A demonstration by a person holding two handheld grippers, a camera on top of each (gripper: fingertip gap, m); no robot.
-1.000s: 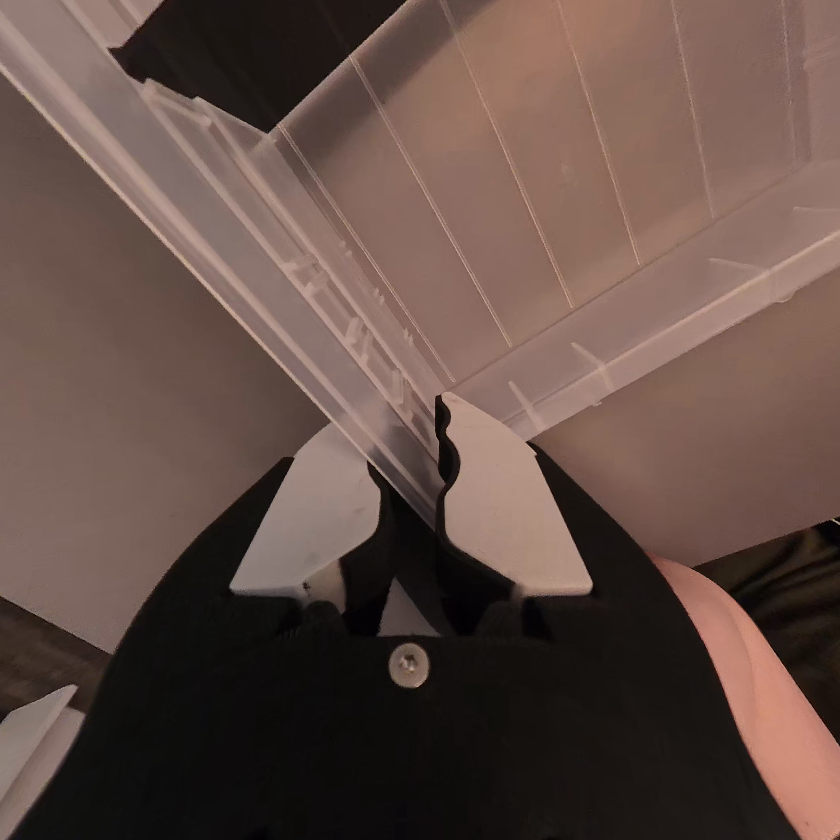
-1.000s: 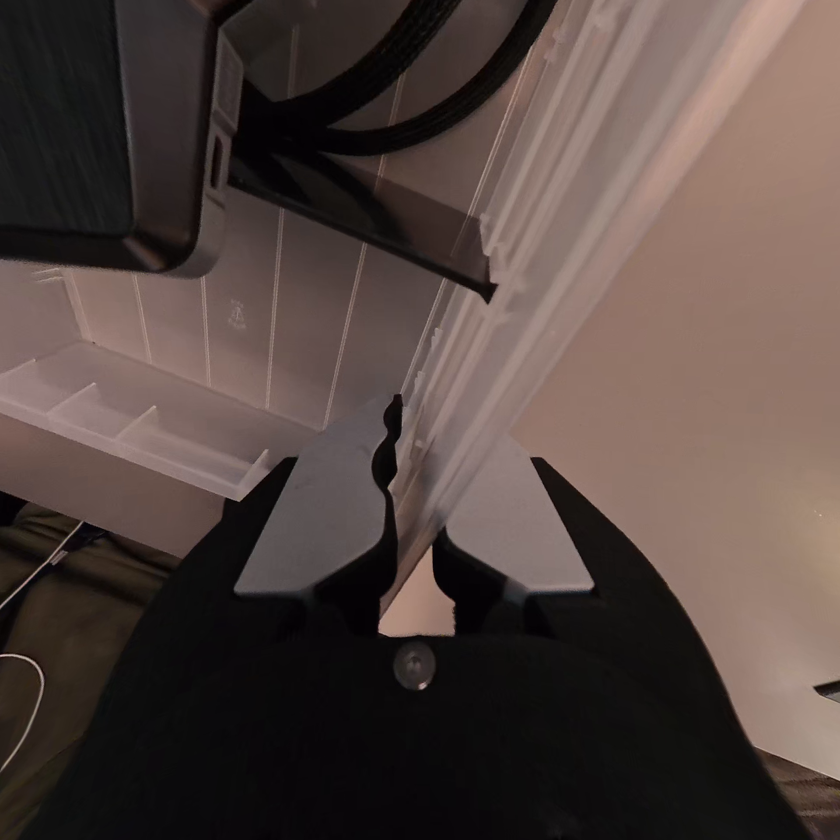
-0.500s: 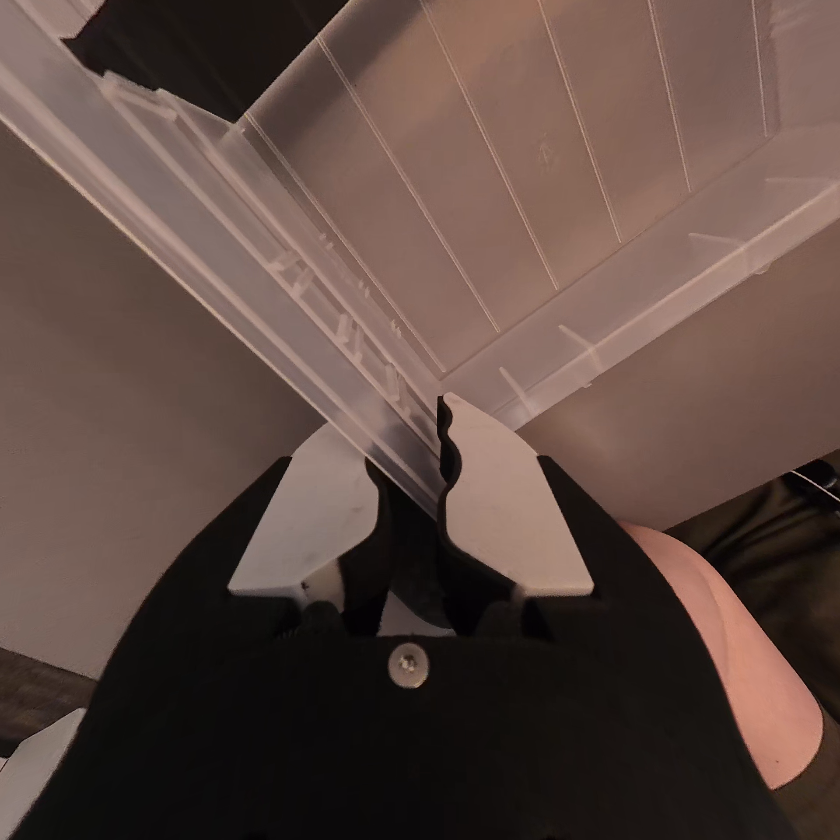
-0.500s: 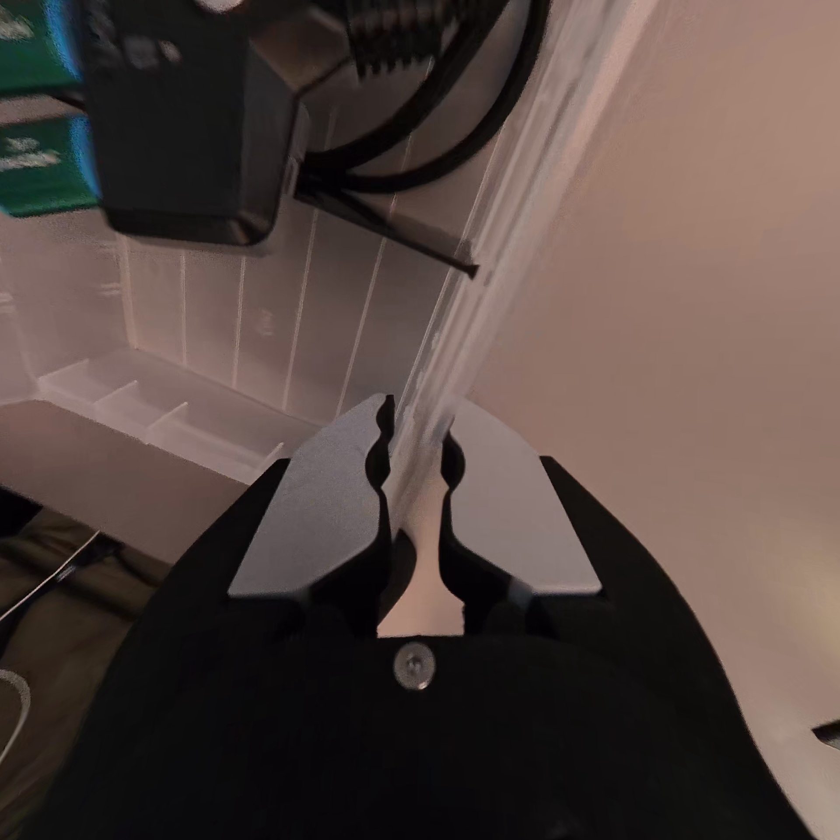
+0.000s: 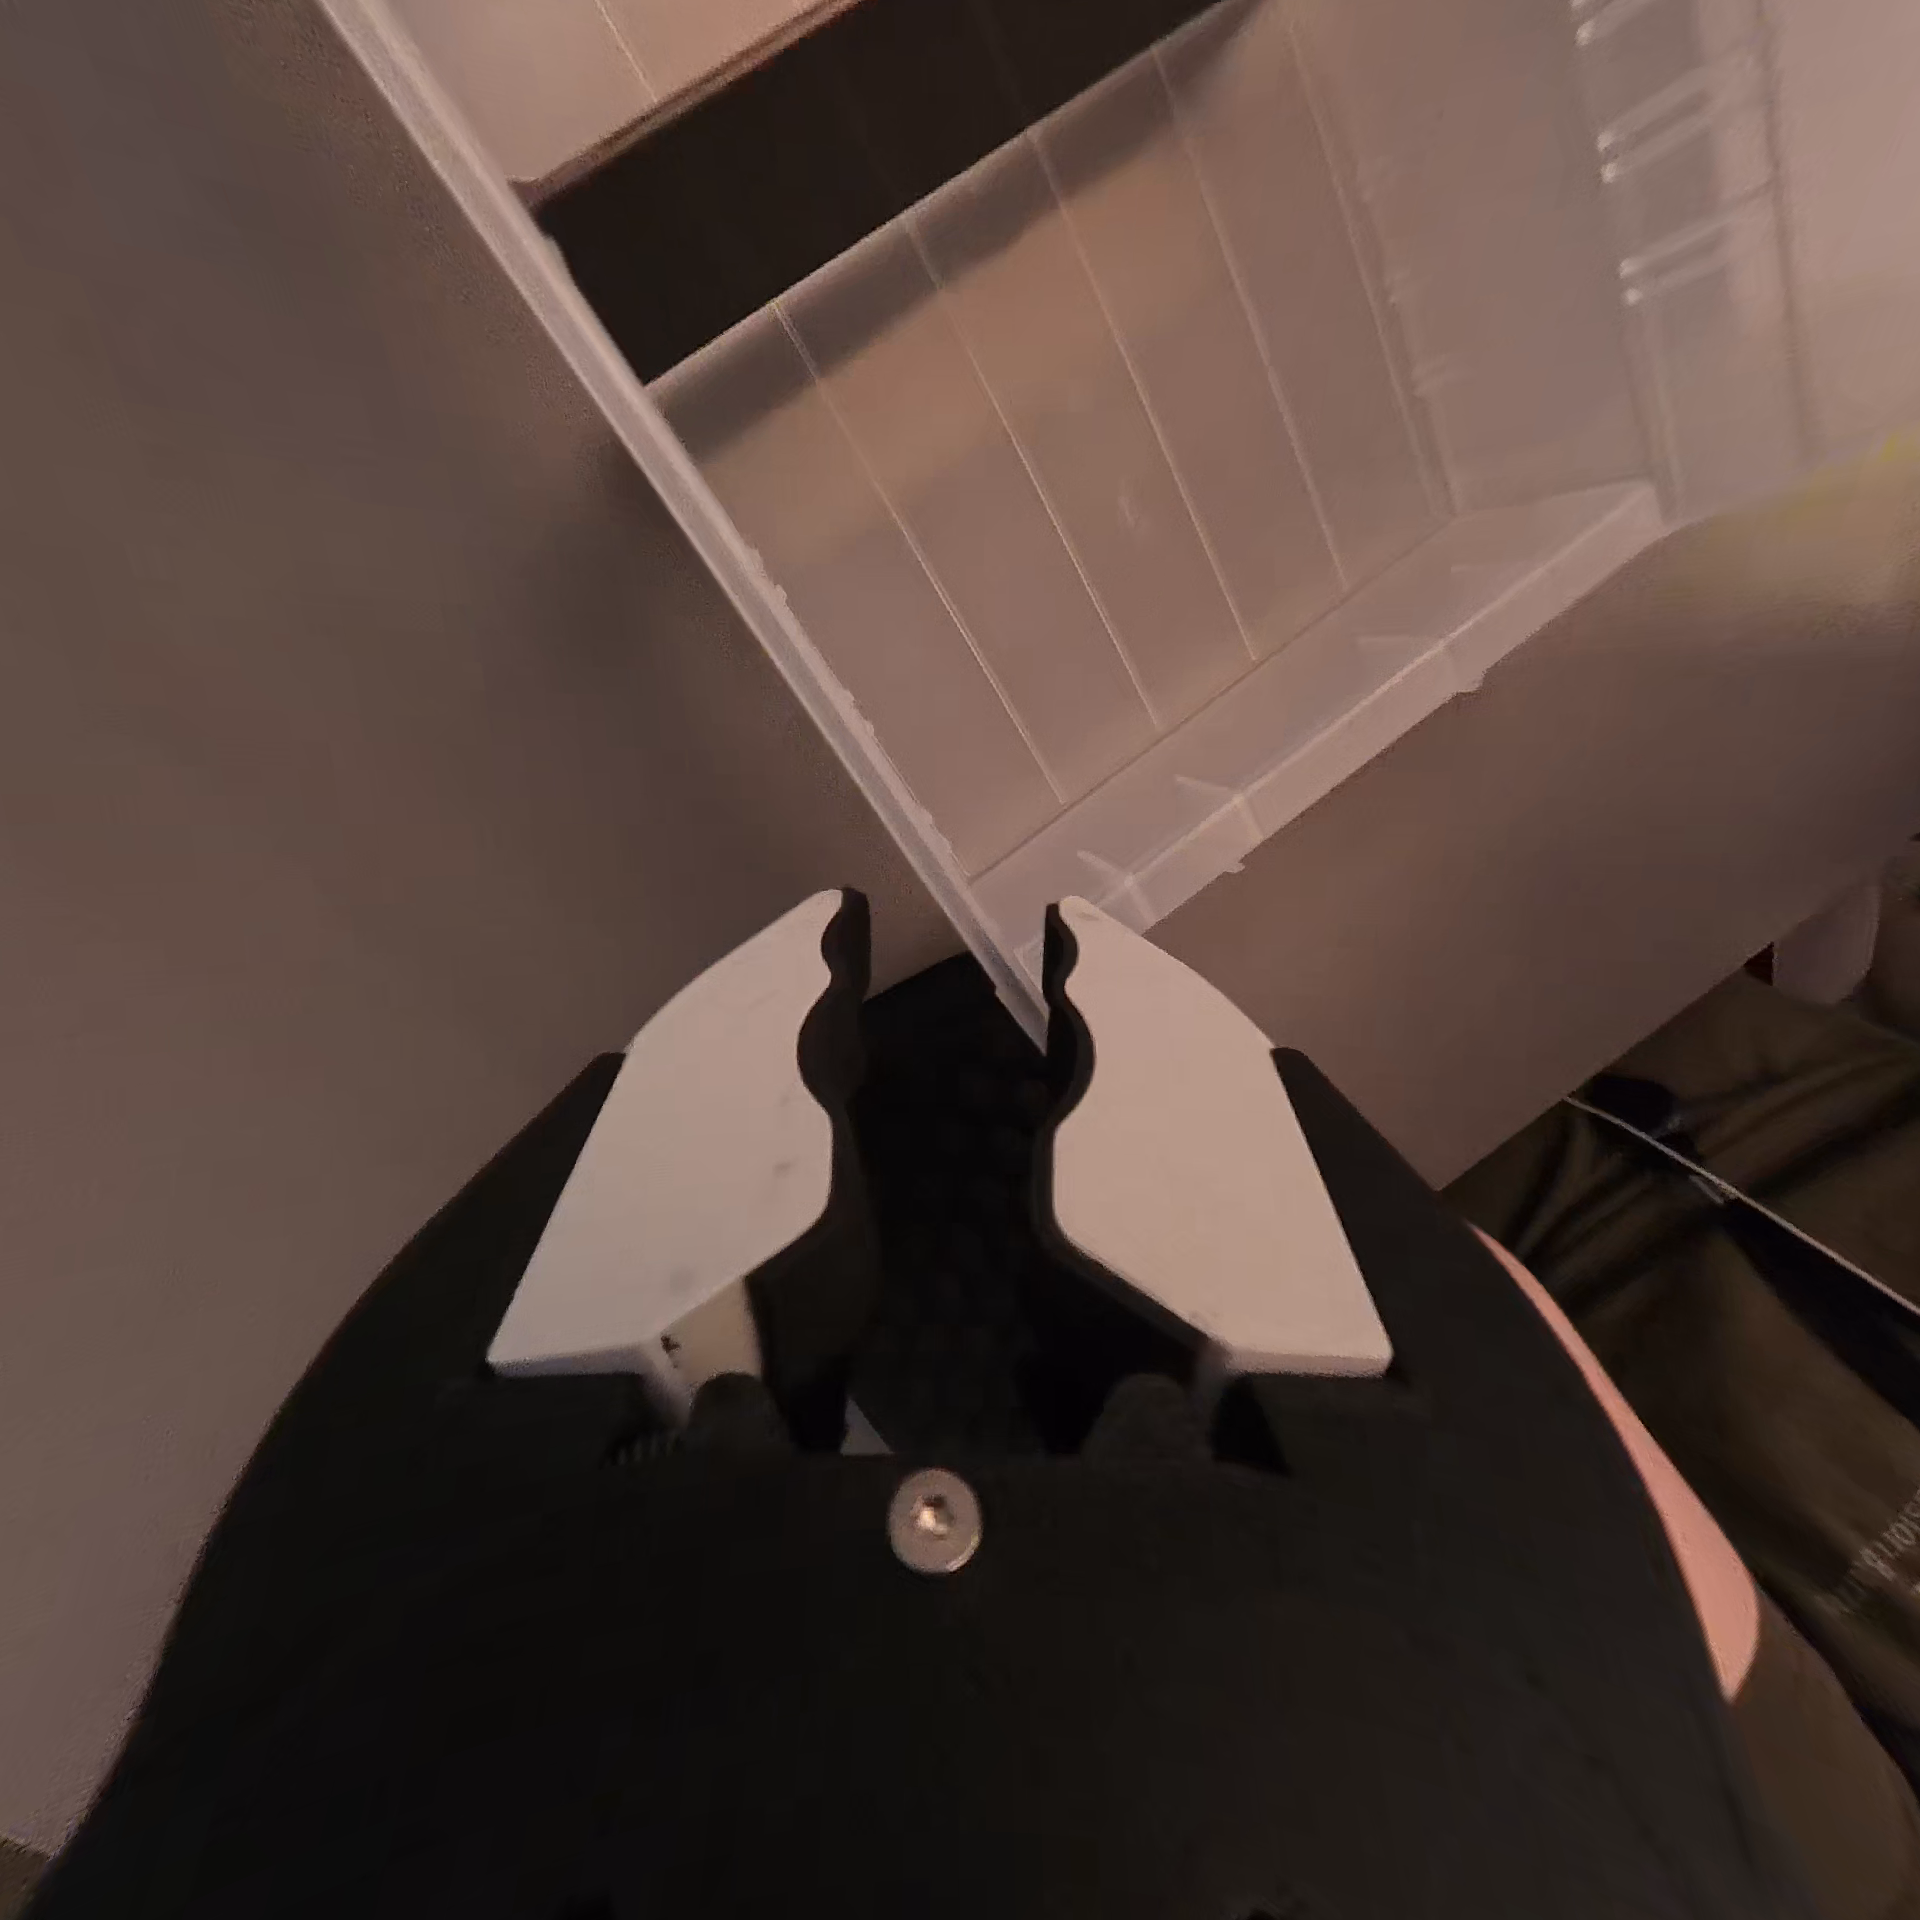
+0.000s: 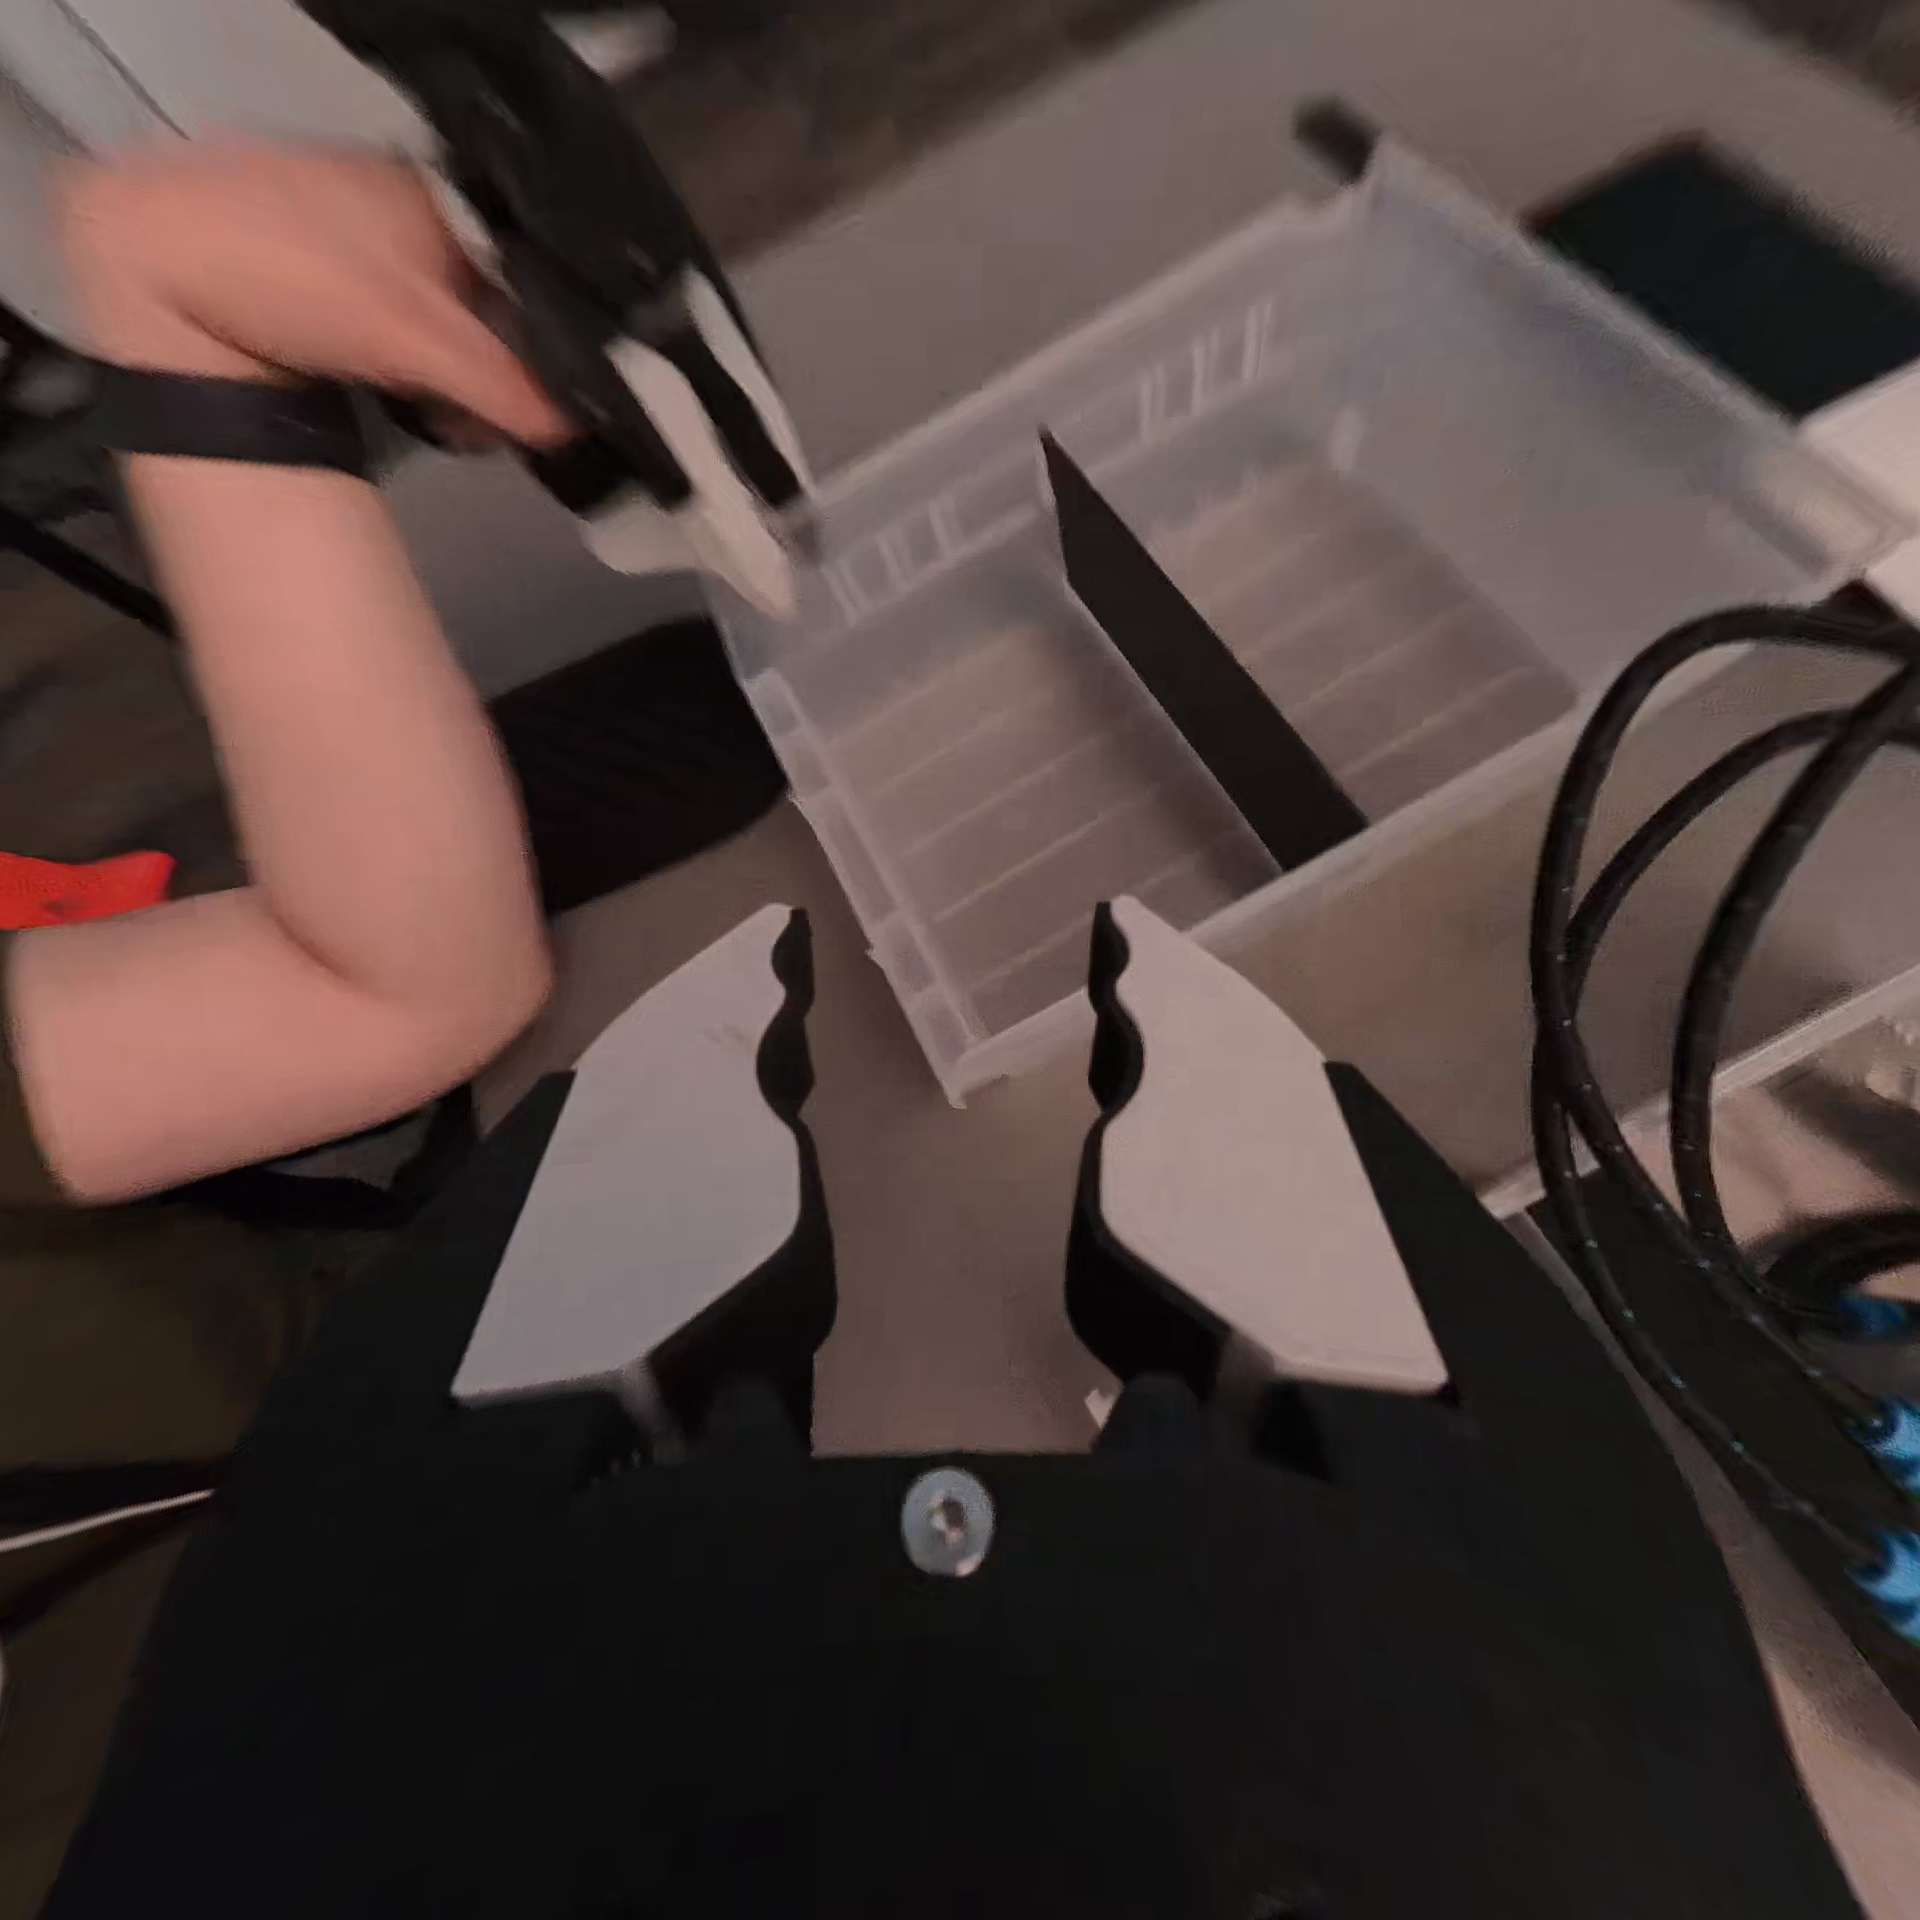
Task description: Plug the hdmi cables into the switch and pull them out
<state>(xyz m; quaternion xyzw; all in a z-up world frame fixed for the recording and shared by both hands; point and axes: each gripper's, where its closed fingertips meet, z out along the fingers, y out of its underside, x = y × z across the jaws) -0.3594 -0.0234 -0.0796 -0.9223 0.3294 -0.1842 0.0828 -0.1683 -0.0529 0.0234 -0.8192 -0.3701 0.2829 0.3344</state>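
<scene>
A clear plastic bin [image 6: 987, 790] with a black divider [image 6: 1174, 665] sits on the table, and its two halves look empty. My right gripper [image 6: 948, 920] is open and empty, just short of the bin's near corner. My left gripper [image 5: 956, 914] is open, with the bin's rim [image 5: 831, 707] running between the fingers and touching the right one. It also shows in the right wrist view [image 6: 717, 499], held by a hand at the bin's far left corner. Black HDMI cables [image 6: 1621, 831] loop at the right. Blue connector parts [image 6: 1886, 1444] sit along a black bar that may be the switch.
A person's forearm [image 6: 312, 727] crosses the left side of the right wrist view. A dark flat object [image 6: 1745, 260] lies at the back right beyond the bin. A red item [image 6: 83, 883] is at the far left. Dark fabric [image 5: 1714, 1247] lies right of the left gripper.
Both grippers were shut on the bin's rims and have now opened. The right gripper has pulled back clear of the bin. The left gripper still straddles the rim.
</scene>
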